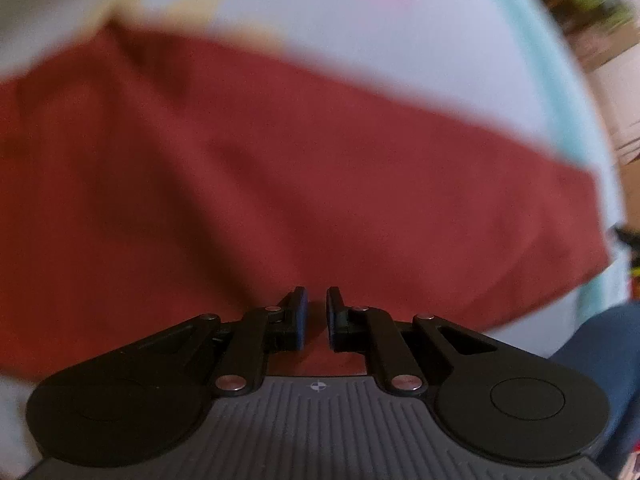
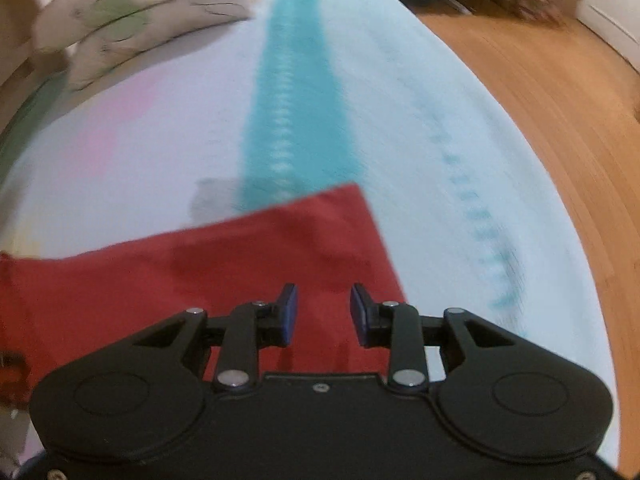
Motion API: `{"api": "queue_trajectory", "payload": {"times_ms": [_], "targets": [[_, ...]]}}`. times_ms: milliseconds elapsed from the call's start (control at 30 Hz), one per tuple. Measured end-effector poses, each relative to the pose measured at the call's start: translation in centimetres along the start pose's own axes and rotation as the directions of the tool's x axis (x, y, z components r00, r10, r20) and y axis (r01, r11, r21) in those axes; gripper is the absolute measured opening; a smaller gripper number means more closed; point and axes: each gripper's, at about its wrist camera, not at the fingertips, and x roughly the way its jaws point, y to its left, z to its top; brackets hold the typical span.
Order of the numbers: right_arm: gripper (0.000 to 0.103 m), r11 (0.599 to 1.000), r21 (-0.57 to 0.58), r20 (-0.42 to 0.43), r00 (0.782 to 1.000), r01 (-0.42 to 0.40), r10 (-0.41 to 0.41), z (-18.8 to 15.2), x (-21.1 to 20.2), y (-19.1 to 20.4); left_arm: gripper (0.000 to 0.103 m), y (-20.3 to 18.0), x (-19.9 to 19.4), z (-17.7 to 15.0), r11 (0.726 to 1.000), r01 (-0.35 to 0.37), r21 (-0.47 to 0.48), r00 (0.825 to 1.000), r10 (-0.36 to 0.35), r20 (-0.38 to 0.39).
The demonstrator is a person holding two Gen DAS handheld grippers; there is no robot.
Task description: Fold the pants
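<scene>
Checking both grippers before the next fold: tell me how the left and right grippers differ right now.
Jaw gap: the left gripper has its jaws nearly together, only a narrow slit between them; the right gripper has its jaws clearly wider apart.
Position: the left gripper points at the broad middle of the red pants; the right gripper points near a corner of the pants, close to their edge on the striped bed sheet.
Shared: neither visibly pinches cloth.

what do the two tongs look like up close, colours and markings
Both are matte black linkage arms with silver pivot pins and round black discs at the base. The left tongs have dark blue pads and a grey ribbed deck with a small crosshair mark. The right tongs have brighter blue pads and a plain black deck with a screw.
</scene>
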Motion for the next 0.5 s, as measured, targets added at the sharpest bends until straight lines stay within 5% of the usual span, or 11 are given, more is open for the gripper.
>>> {"api": "queue_trajectory", "payload": {"times_ms": [200,400,433,500], "targets": [[0.050,0.990,0.132,0.021,0.999,-0.043,0.041,-1.4,-0.4,-4.7,0.010,-1.0,0.2,-0.4,0.996,-0.039,0.080,0.999,0.040,-0.008],[0.050,0.969,0.229,0.024,0.996,-0.090,0.087,-2.7,0.0,-7.1,0.010,0.3,0.4,-0.7,0.999,-0.018,0.034,1.000,0.018,-0.017],[0.048,0.965,0.240,0.035,0.995,-0.102,0.096,-2.9,0.0,-7.3,0.010,0.3,0.5,-0.7,0.999,-0.017,0.033,1.000,0.018,-0.017],[0.014,0.959,0.253,0.072,0.991,-0.129,0.114,-3.0,-0.3,-7.5,0.010,0.4,0.5,-0.6,0.999,-0.016,0.031,1.000,0.016,-0.016]]}}
